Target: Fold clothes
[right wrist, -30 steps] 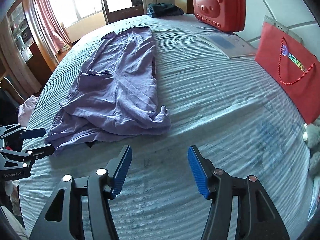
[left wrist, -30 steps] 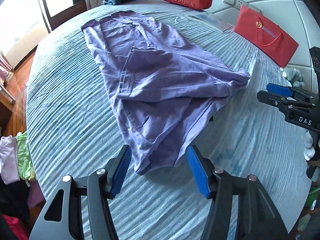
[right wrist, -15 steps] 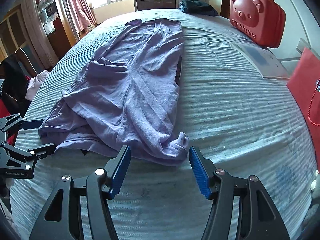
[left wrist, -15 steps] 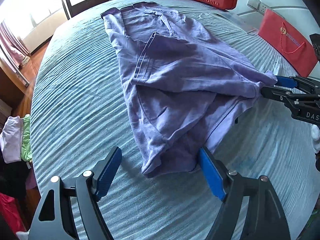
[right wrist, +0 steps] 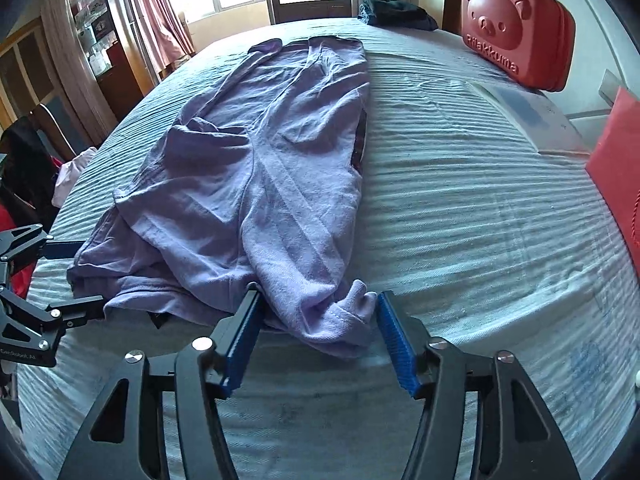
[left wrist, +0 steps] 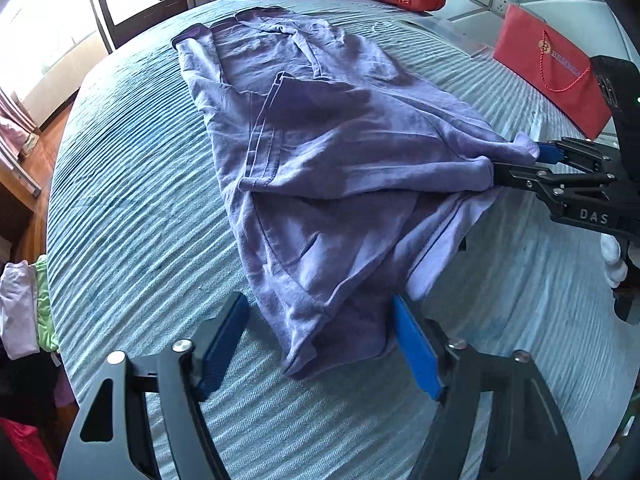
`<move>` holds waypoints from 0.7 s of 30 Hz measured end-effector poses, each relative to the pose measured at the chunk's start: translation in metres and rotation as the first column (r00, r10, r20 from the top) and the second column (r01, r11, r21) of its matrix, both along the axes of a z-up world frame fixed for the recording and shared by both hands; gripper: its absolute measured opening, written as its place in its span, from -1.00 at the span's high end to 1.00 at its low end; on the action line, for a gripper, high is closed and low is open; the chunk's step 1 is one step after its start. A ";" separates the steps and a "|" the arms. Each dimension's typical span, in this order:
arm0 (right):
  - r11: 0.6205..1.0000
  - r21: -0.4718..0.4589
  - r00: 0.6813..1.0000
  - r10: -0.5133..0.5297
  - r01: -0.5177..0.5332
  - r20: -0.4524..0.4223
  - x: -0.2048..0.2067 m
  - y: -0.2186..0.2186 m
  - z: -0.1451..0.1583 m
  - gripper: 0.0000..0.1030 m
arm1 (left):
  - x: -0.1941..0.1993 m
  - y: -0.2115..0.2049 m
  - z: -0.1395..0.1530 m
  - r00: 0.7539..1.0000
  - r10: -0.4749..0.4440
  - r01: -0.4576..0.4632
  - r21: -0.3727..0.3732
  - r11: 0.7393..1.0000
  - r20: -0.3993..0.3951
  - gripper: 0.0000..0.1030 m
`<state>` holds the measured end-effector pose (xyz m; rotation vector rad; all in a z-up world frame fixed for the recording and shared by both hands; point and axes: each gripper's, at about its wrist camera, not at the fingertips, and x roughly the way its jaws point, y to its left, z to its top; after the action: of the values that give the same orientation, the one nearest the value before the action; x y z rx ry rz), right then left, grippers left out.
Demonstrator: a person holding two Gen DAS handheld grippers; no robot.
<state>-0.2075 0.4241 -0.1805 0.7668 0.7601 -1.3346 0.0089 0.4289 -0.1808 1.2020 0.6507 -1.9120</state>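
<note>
A crumpled purple garment (left wrist: 320, 152) lies lengthwise on a light blue bedspread (left wrist: 132, 208); it also shows in the right wrist view (right wrist: 260, 168). My left gripper (left wrist: 320, 340) is open, its blue pads on either side of the garment's near corner. My right gripper (right wrist: 318, 328) is open, its pads on either side of the bunched near end of the garment. In the left wrist view the right gripper (left wrist: 516, 160) sits at the garment's right tip. In the right wrist view the left gripper (right wrist: 72, 276) sits at the garment's left corner.
A red bear-shaped case (right wrist: 516, 28) and dark folded clothes (right wrist: 396, 12) stand at the bed's far end. A red paper bag (left wrist: 552, 76) leans at the right, with a flat clear sleeve (right wrist: 528, 116) near it. Loose clothes (left wrist: 24, 312) pile beside the bed's left edge.
Both grippers have moved forward to the garment, so that its near corners now lie between their open pads. The garment itself has barely shifted.
</note>
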 end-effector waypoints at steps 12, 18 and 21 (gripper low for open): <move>0.983 -0.085 0.980 -0.150 0.162 0.130 -0.001 -0.002 0.043 0.79 | -0.001 -0.028 0.069 0.987 -0.156 0.151 -0.113 0.982 -0.031 0.81; 0.961 -0.163 0.971 -0.208 0.225 0.114 0.012 -0.066 0.087 0.80 | 0.005 -0.133 0.093 0.977 -0.188 0.171 -0.155 0.973 -0.098 0.81; 0.941 -0.185 0.956 -0.264 0.284 0.127 0.016 -0.129 0.099 0.80 | 0.010 -0.200 0.093 0.970 -0.211 0.192 -0.149 0.970 -0.125 0.81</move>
<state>-0.1913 0.2949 -0.0816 0.7908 0.4391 -1.5835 0.0194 0.2287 -0.0881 1.0896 0.4753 -2.1895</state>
